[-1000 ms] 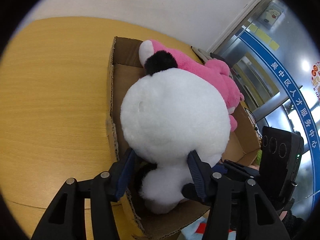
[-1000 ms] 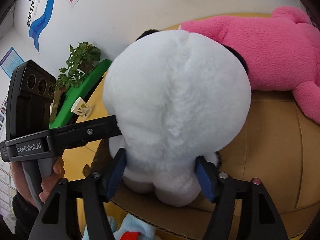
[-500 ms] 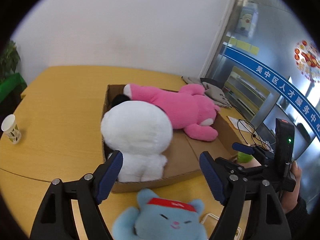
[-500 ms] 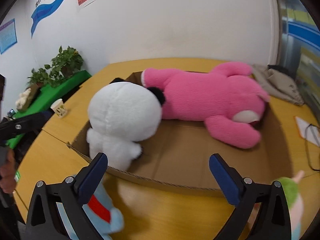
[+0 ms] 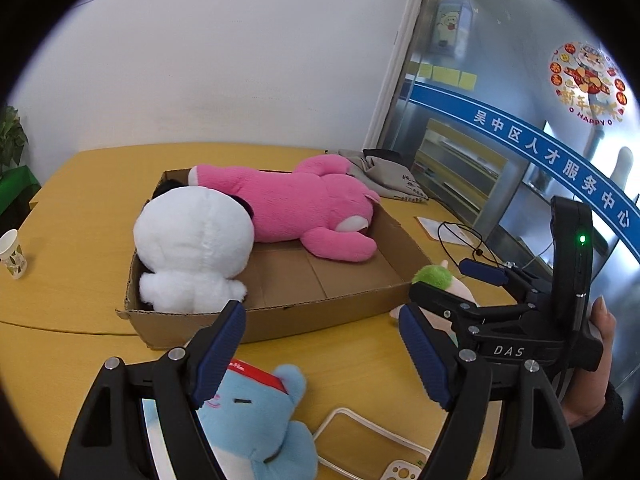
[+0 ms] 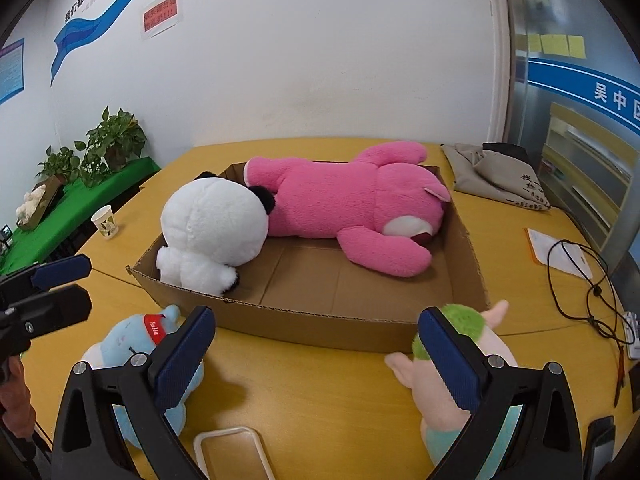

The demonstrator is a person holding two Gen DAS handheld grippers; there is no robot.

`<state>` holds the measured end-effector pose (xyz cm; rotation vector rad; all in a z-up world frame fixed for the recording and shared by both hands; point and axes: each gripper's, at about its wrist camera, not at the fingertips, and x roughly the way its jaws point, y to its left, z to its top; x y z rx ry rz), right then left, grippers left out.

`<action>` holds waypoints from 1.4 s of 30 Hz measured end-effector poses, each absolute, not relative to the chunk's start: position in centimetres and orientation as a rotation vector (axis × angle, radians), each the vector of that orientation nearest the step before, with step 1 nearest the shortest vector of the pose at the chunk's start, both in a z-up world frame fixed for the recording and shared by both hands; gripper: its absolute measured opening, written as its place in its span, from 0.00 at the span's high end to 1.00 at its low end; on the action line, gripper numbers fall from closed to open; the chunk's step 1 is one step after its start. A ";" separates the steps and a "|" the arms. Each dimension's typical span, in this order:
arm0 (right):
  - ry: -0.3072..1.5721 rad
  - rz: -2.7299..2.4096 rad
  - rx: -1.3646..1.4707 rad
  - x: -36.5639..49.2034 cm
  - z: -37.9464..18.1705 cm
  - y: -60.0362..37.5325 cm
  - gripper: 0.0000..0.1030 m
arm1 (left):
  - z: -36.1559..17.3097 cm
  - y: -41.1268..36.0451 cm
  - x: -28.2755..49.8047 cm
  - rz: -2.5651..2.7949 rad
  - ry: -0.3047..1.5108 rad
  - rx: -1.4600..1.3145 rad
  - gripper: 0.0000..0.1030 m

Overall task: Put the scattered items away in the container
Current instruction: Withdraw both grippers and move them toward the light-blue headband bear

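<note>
A cardboard box (image 5: 320, 312) (image 6: 312, 326) on the yellow table holds a white panda plush (image 5: 196, 248) (image 6: 212, 236) at its left end and a pink bear plush (image 5: 304, 208) (image 6: 352, 208) along the back. A blue plush (image 5: 252, 420) (image 6: 128, 344) lies on the table in front of the box at the left. A green-haired pink plush (image 6: 468, 344) (image 5: 434, 280) lies in front at the right. My left gripper (image 5: 320, 360) is open and empty above the blue plush. My right gripper (image 6: 316, 356) is open and empty in front of the box.
A clear phone case (image 6: 232, 456) (image 5: 368, 436) lies on the table near me. A paper cup (image 6: 105, 222) (image 5: 12, 248) stands at the left. A grey cloth bag (image 6: 496, 176), a paper and a black cable (image 6: 576, 268) lie at the right. Potted plants (image 6: 112, 140) stand beyond the table's left edge.
Both grippers let go of the white panda plush, which now rests in the box, opened wide and pulled back toward me to the table in front of the box.
</note>
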<state>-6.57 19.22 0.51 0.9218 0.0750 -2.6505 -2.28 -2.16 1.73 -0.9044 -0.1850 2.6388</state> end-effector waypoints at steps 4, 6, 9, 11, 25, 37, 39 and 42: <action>0.061 -2.664 0.914 -6.2 0.6 20.2 0.00 | 1.8 -1.0 -1.6 2.636 -0.160 -0.900 0.23; 0.061 -2.667 0.909 -6.0 0.7 20.5 0.00 | 1.8 -0.5 -1.4 2.646 -0.147 -0.894 0.23; 0.062 -2.668 0.909 -5.9 0.6 20.8 0.00 | 1.6 0.0 -1.2 2.645 -0.138 -0.898 0.23; 0.063 -2.669 0.914 -5.8 0.4 20.9 0.00 | 1.4 0.1 -1.1 2.649 -0.140 -0.901 0.23; 0.053 -2.660 0.942 -5.7 -0.4 21.4 0.00 | 0.3 -0.5 -1.4 2.650 -0.181 -0.938 0.23; 0.065 -2.639 0.964 -5.6 -1.0 20.7 0.00 | 0.0 -1.2 -1.2 2.643 -0.178 -0.943 0.23; 0.067 -2.632 0.967 -5.5 -1.1 20.5 0.00 | -0.2 -1.7 -1.2 2.642 -0.193 -0.949 0.23; 0.066 -2.612 0.986 -5.5 -1.6 20.1 0.00 | -0.6 -2.5 -1.1 2.645 -0.200 -0.960 0.23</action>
